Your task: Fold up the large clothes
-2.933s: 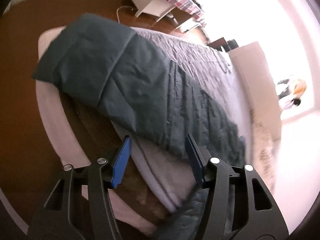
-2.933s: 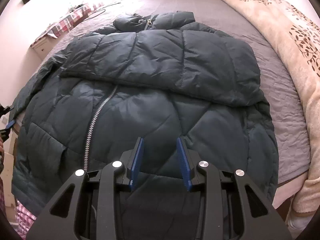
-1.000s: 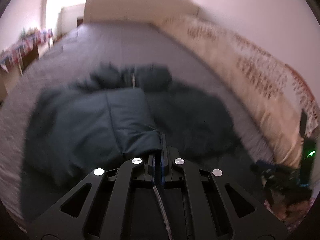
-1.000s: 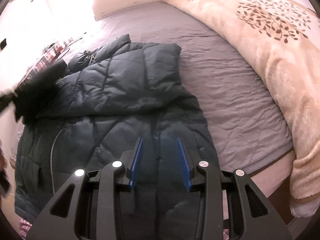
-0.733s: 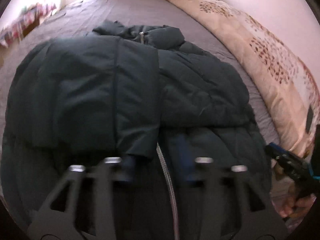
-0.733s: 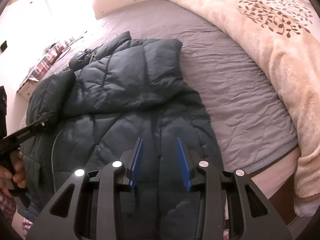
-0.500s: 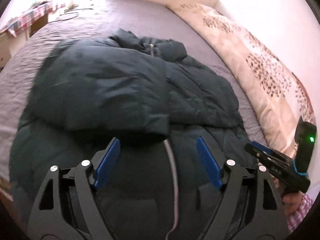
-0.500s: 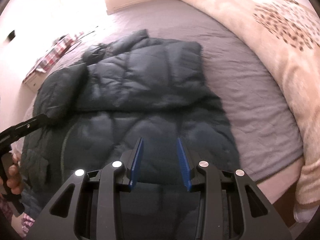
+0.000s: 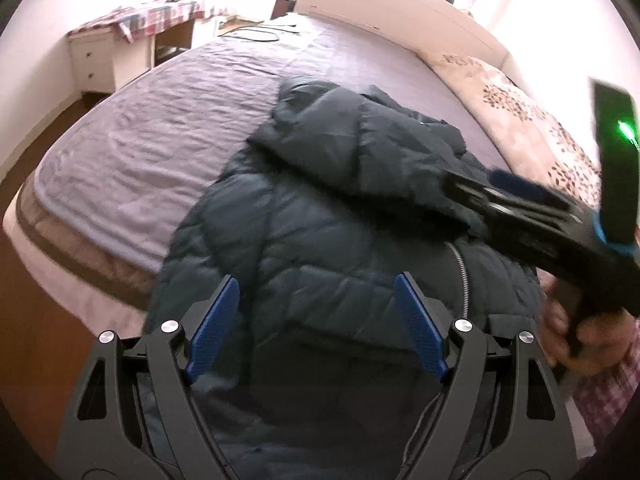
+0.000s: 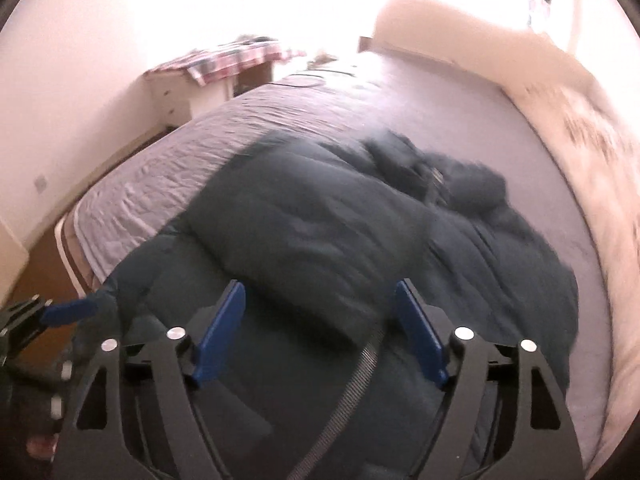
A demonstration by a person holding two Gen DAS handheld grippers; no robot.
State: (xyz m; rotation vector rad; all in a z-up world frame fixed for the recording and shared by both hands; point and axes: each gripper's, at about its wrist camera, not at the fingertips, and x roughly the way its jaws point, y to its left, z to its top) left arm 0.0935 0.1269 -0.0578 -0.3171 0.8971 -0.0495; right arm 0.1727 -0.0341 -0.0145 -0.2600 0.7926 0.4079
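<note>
A dark teal puffer jacket (image 9: pixel 320 216) lies on the grey bed, both sleeves folded across its front, silver zipper (image 9: pixel 462 280) showing below. My left gripper (image 9: pixel 316 320) is open and empty above the jacket's lower left part. My right gripper (image 10: pixel 320 328) is open and empty over the jacket (image 10: pixel 320 232) near the zipper (image 10: pixel 360 364). The right gripper also shows in the left wrist view (image 9: pixel 520 208), held above the jacket's right side. The left gripper's blue tip shows in the right wrist view (image 10: pixel 68 308) at the jacket's left edge.
The grey quilted bed cover (image 9: pixel 152 152) stretches left and behind the jacket. A cream floral blanket (image 9: pixel 540 136) lies along the right. A white desk with plaid cloth (image 9: pixel 132 32) stands at the far left. Brown floor (image 9: pixel 28 320) borders the bed's near left edge.
The left gripper let go of the sleeve it folded across the jacket, opened and swung left. The right gripper opened wider and moved left over the jacket's middle.
</note>
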